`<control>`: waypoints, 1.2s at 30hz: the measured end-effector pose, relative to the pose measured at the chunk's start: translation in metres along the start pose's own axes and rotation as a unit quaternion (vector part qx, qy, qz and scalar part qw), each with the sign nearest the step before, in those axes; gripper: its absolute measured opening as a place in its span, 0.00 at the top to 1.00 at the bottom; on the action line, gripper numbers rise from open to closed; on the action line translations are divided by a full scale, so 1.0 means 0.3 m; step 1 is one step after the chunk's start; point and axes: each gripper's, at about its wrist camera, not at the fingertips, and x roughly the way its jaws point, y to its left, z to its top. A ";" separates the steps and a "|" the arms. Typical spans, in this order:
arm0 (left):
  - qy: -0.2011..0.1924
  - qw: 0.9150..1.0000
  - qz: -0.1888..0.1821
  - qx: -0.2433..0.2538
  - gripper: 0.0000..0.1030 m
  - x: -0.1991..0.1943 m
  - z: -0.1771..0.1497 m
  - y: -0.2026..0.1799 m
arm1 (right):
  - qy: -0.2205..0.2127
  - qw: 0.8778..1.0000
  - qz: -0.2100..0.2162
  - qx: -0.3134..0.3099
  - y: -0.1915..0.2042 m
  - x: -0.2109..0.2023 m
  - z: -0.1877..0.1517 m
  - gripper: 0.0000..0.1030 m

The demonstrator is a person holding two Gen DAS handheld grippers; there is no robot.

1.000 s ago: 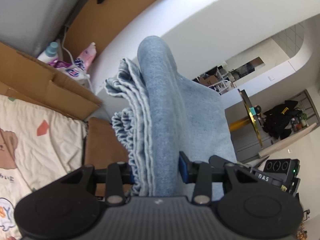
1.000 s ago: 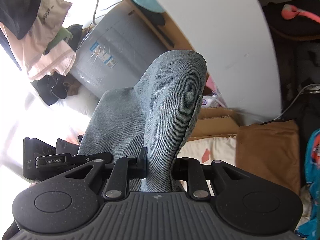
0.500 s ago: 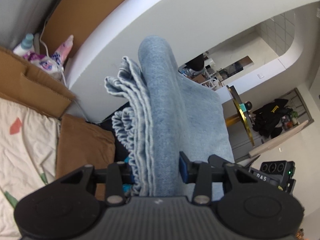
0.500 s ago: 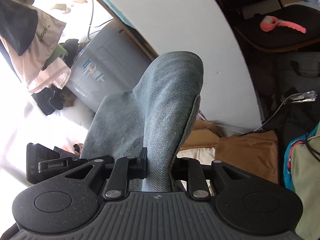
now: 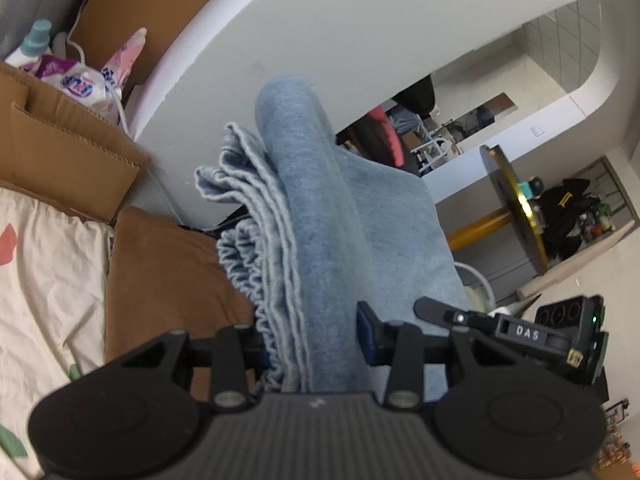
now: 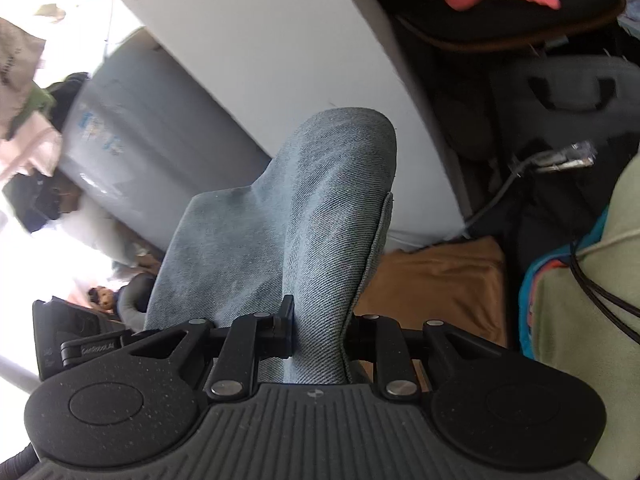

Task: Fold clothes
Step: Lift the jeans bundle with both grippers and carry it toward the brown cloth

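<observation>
Clamping folded blue denim (image 5: 320, 216) in both tools (image 5: 312, 340) (image 6: 316, 332), patterned sheet (image 5: 44, 280) below, white wall (image 5: 320, 32) behind

We're seeing a light blue denim garment (image 5: 320, 216), paler at its hems. Tan brown cushion (image 5: 168, 272) beside cream bedding (image 5: 48, 280) with coral and green shapes. Both grippers black.
</observation>
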 end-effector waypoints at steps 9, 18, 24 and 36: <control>-0.001 1.000 -0.014 -0.024 0.59 0.202 -0.065 0.228 | 0.002 1.000 -0.023 -0.005 -0.194 0.226 -0.051 0.80; 0.008 1.000 -0.003 -0.026 0.59 0.347 -0.104 0.424 | 0.005 0.999 -0.038 -0.014 -0.346 0.440 -0.138 0.80; 0.005 1.000 -0.004 -0.031 0.59 0.421 -0.101 0.538 | -0.003 0.999 -0.038 -0.019 -0.418 0.566 -0.177 0.80; 0.018 1.000 -0.007 -0.020 0.59 0.503 -0.092 0.621 | -0.026 0.998 -0.049 0.000 -0.510 0.664 -0.224 0.80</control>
